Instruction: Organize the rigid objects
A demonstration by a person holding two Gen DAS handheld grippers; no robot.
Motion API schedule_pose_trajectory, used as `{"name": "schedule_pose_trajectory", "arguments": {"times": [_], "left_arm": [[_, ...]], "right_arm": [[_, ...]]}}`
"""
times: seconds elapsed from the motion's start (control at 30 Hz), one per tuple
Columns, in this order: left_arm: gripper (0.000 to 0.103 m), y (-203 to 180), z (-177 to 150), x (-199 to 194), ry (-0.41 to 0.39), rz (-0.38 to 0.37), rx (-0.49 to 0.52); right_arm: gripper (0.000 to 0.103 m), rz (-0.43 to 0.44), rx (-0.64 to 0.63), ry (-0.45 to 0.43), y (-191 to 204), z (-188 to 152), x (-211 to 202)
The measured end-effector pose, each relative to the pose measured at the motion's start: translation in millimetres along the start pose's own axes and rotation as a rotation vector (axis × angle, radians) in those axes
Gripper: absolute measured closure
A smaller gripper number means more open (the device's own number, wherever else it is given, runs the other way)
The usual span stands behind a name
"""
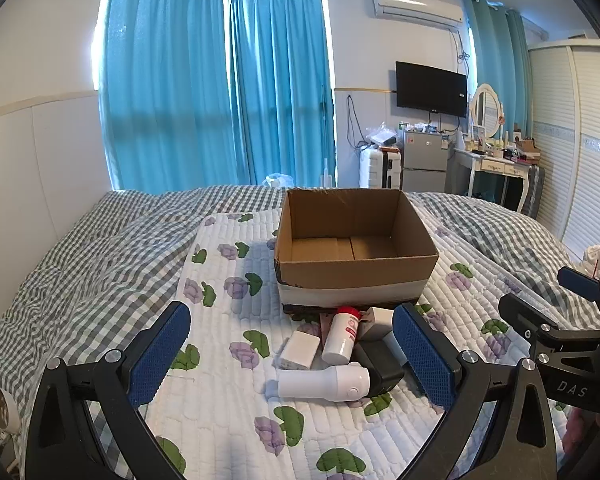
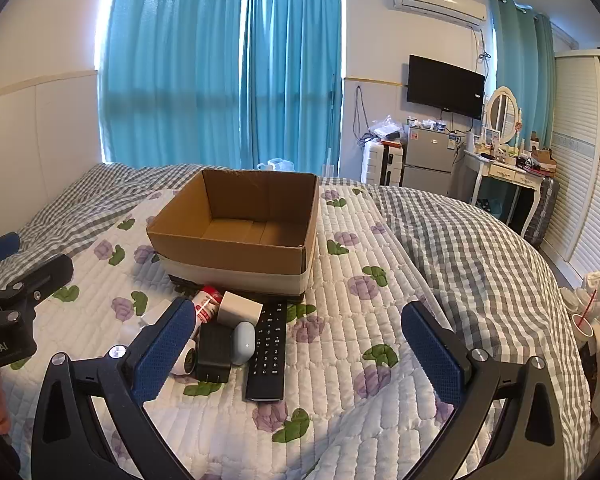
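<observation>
Both grippers hover over the bed with their jaws spread wide and nothing between the pads. The left gripper point(image 1: 292, 354) points down at a cluster of small things on the flowered quilt point(image 1: 228, 420); the right gripper point(image 2: 298, 354) hangs beside it on the right, over a bare patch of quilt.

Nearest the left gripper lies a white handheld device point(image 1: 324, 383) on its side, its rounded end against a black power adapter point(image 1: 378, 364). Just beyond it a flat white block point(image 1: 299, 350) lies to the left, and a white bottle with a red cap point(image 1: 342, 334) lies tipped over, cap toward the box. A white cube-shaped charger point(image 1: 376, 320) sits just behind the bottle.

From the right wrist view the same pile shows at the left: the adapter point(image 2: 214, 354) with a small pale blue oval case point(image 2: 243, 338) leaning on it, the charger point(image 2: 240, 310) behind, the bottle point(image 2: 205, 305) partly hidden by the gripper's left pad. A black remote control point(image 2: 269, 350) lies lengthwise at the right of the pile, its far end at the foot of the box.

Just behind the pile stands an open cardboard box point(image 1: 356, 270), empty inside, its lower wall wrapped in pale tape. It sits on the quilt toward the bed's middle.

The quilt lies over a grey checked bedspread point(image 1: 80, 264). Past the foot of the bed hang blue curtains point(image 1: 220, 100), with a wall television point(image 1: 431, 89), a small fridge point(image 1: 425, 160) and a white dressing table point(image 1: 496, 166) to the right.
</observation>
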State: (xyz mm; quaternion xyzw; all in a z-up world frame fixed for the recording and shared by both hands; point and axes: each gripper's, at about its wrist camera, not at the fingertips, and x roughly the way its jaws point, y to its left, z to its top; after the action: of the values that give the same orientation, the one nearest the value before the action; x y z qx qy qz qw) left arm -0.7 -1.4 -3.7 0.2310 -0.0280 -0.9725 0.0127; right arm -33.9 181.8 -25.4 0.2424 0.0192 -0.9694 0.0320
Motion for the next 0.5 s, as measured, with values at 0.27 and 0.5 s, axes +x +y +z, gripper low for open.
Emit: {"name": "schedule_pose_trajectory", "arguments": {"times": [0.27, 0.5], "left_arm": [[0.0, -0.7, -0.8, 2.5, 0.007, 0.003, 0.0], [0.0, -2.5, -0.5, 1.6, 0.002, 0.008, 0.005]], "right_arm": [[0.0, 0.0, -0.001, 0.002, 0.5, -0.3, 0.5], [0.0, -0.001, -0.002, 0.004, 0.4, -0.6, 0.5]]}}
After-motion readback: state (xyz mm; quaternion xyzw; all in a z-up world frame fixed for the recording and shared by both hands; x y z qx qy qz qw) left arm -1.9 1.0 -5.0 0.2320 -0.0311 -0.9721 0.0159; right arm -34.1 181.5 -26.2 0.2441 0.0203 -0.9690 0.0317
